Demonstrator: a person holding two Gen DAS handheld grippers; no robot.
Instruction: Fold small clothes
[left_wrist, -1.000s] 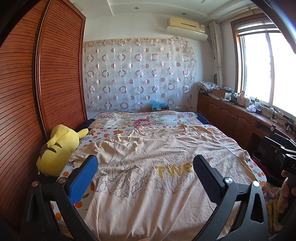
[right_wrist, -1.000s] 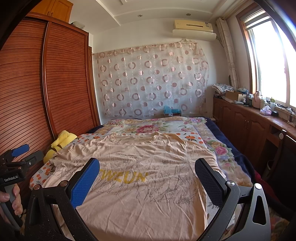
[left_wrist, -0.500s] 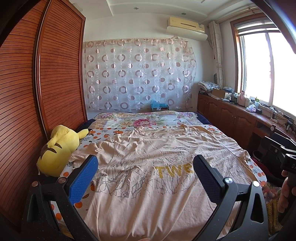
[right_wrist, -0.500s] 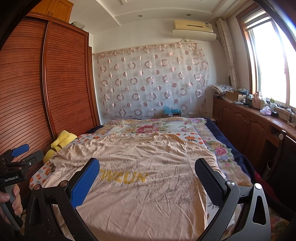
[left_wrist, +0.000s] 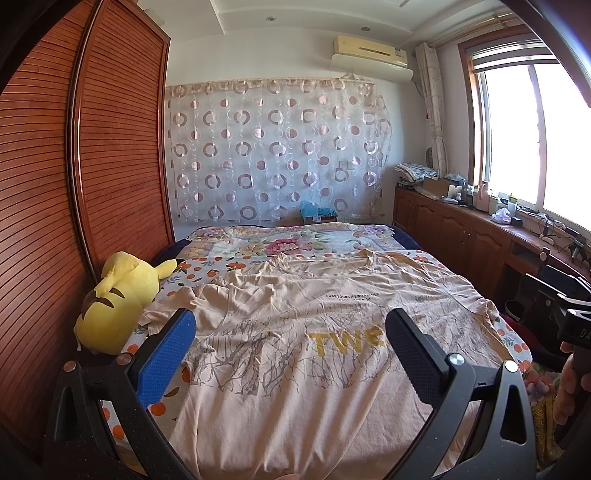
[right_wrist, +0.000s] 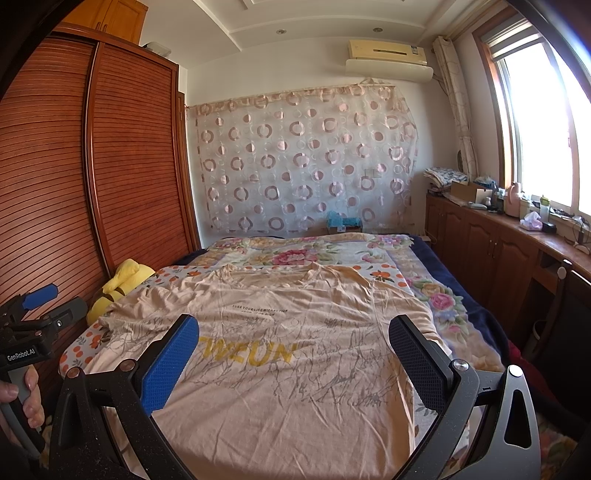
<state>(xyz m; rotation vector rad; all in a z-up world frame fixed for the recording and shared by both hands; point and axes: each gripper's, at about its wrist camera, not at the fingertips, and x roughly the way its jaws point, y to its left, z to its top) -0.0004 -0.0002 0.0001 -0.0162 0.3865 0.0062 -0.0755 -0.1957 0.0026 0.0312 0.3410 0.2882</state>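
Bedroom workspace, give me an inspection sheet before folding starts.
Surface: bed with floral and orange-print covers.
Job's things: peach T-shirt spread flat, wrinkled, print up.
Clutter: yellow plush toy at the bed's left edge.
Grippers: left gripper and right gripper both open, above the shirt, holding nothing.
Cables: wires on the window counter.
Surroundings: wooden wardrobe, circle-print curtain, air conditioner.

- T-shirt (left_wrist: 295, 332): thin peach cloth, matt, creased (print in yellow and grey).
- Left claw (left_wrist: 288, 347): matt black speckled plastic, pads (left_wrist: 166, 358) of dimpled blue rubber.
- Wardrobe (right_wrist: 110, 166): slatted, glossy reddish wood.
- Plush toy (left_wrist: 114, 306): soft yellow fleece.
- Curtain (right_wrist: 303, 158): sheer, shiny-ringed fabric.
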